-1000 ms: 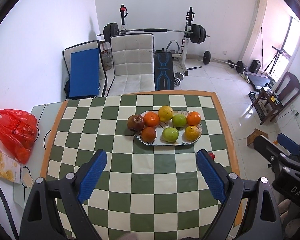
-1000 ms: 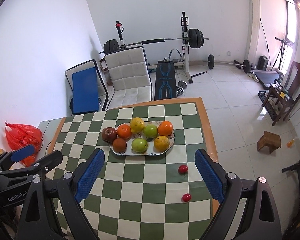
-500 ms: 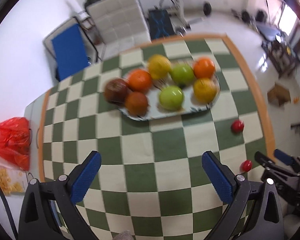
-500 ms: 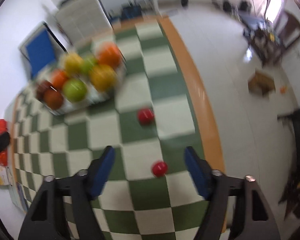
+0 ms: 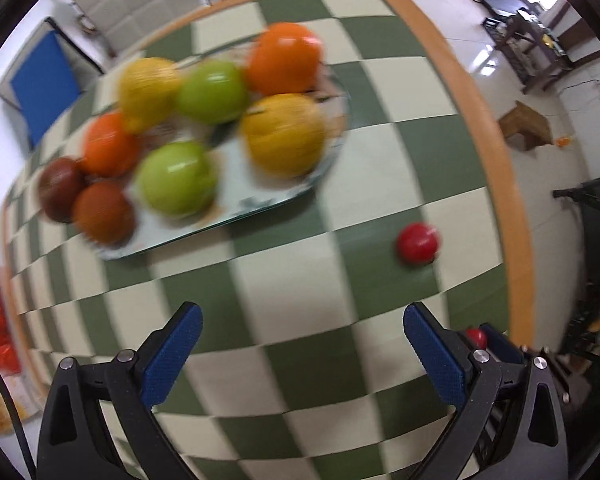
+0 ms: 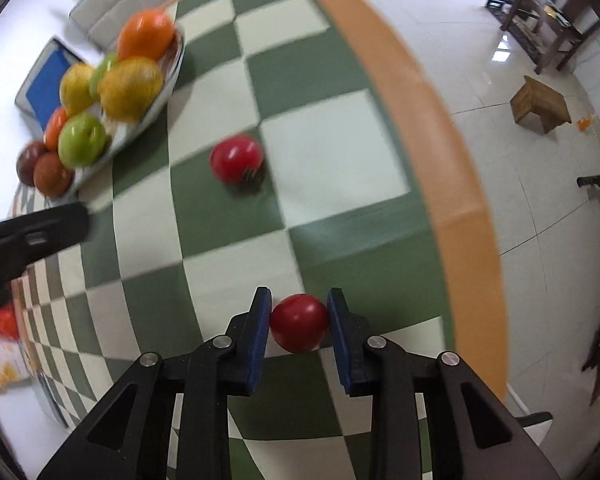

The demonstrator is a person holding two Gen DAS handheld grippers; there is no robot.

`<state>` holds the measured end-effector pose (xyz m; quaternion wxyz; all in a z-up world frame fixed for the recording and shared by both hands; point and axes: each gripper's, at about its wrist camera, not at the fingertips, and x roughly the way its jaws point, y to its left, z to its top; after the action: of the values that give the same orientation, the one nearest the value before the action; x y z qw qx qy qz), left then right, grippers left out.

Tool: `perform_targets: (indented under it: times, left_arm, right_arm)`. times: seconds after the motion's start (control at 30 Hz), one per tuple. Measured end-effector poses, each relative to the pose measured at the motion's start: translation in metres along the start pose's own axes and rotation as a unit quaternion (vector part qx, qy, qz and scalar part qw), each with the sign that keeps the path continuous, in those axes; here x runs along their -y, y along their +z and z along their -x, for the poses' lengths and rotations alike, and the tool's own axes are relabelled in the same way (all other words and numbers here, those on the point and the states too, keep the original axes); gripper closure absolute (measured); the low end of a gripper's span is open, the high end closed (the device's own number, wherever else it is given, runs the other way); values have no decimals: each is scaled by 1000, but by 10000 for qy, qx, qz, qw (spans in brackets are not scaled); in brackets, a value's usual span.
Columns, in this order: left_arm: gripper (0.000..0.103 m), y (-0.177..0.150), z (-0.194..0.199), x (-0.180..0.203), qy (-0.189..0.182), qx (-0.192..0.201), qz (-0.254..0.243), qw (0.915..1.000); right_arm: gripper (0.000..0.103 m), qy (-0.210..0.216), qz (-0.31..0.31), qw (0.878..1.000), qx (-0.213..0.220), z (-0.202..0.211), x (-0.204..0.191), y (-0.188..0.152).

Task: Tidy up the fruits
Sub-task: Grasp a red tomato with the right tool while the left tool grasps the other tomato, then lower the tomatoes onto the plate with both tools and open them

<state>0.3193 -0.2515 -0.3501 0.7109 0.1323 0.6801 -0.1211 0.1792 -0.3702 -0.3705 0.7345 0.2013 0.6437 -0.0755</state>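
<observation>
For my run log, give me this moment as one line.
right tool: closed around near red tomato | left tool: open, empty | second tomato: loose on table | plate: full

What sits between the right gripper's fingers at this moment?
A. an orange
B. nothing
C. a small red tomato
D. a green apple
C: in the right wrist view the right gripper has its blue pads against both sides of a small red tomato on the checkered table.
</observation>
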Motion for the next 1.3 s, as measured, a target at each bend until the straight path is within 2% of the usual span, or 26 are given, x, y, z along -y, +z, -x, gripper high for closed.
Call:
perform_targets:
  times: [0.1, 0.2, 0.27, 0.3, 0.37, 0.4, 0.47, 0.63, 0.8, 0.87, 0.97, 1.03, 1.1, 1.3]
  left_arm:
    - [1, 15, -18, 21, -326, -190, -102, 9992]
    - [12, 26, -34, 39, -445, -300, -237, 9983]
    - [29, 31, -43, 50, -482, -344, -344, 9977]
    - [34, 32, -45, 54, -472, -356, -381, 9975]
    - [56, 35, -50, 61, -462, -382, -445, 9972]
    - [57, 36, -50, 63, -453, -358, -464, 9973]
    - [74, 39, -44, 67, -509, -268, -511, 9970]
    - [74, 32, -29, 47, -682, -118, -361, 9969]
    - [74, 18, 1, -17, -1088, 9, 428, 9931]
    - [74, 10, 14, -57, -1240, 73, 927, 9879]
    - [74, -1, 27, -117, -1457, 116, 1717, 9742]
    - [74, -4, 28, -152, -1658, 95, 2302, 9589]
    - [74, -6, 26, -173, -1772, 95, 2666, 9473]
    - [74, -1, 2, -217, -2162, -156, 3606, 9072]
  right_arm:
    - [72, 19, -223, 9996, 155, 13, 17, 6]
    - [72, -64, -347, 9992, 210, 18, 36, 13]
    - [72, -159, -394, 9989, 208, 17, 46, 17]
    - [72, -179, -406, 9988, 199, 17, 49, 19]
    - [72, -230, -441, 9986, 191, 17, 56, 21]
    - [72, -245, -455, 9985, 193, 17, 58, 23]
    - [72, -267, -470, 9983, 207, 20, 63, 25]
    - [72, -205, -436, 9984, 289, 31, 61, 35]
    - [72, 65, -262, 9987, 433, 45, 36, 49]
    - [72, 290, -154, 9983, 492, 48, 18, 57]
    - [72, 697, 6, 9964, 487, 46, -12, 68]
    - [72, 1022, 92, 9938, 440, 41, -34, 75]
    - [72, 1384, 112, 9898, 315, 30, -59, 83]
    - [72, 1998, 119, 9798, 9, -6, -117, 105]
